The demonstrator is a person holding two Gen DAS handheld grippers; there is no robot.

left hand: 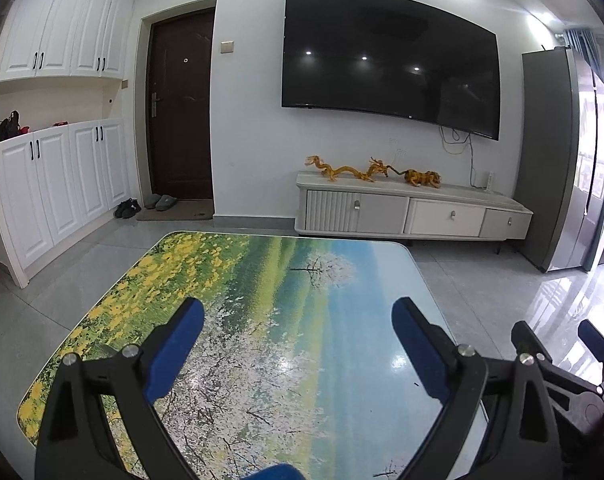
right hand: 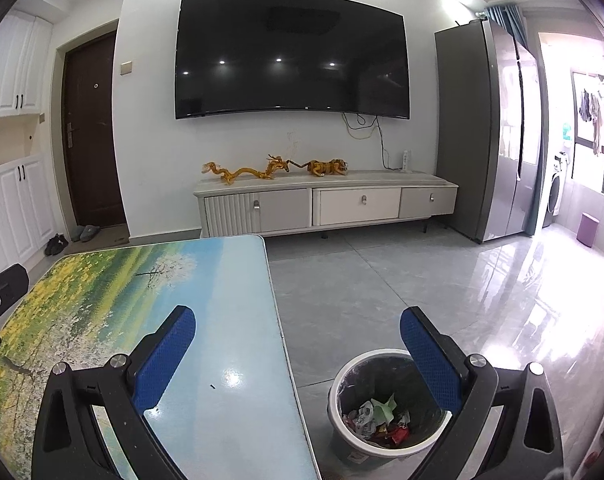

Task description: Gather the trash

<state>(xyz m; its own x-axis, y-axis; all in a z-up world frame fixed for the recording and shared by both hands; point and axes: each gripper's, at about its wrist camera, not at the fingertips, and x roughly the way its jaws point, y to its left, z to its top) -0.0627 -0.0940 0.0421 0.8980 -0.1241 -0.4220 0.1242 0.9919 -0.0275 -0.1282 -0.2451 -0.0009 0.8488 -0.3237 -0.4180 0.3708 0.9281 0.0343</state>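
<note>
1 table (right hand: 230, 280), 1 trash bin (right hand: 337, 384), 2 grippers (left hand: 298, 320) (right hand: 298, 328), 1 television (right hand: 290, 56)

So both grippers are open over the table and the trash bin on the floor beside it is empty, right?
Not quite. The trash bin is not empty: the right wrist view shows crumpled wrappers and paper scraps in it. The rest holds: left gripper and right gripper are open, by the table.

Wall television (right hand: 292, 56) above cabinet (right hand: 325, 204) bearing dragon figurines (right hand: 248, 171); fridge (right hand: 485, 132) rightward; brown door (left hand: 180, 104).
</note>
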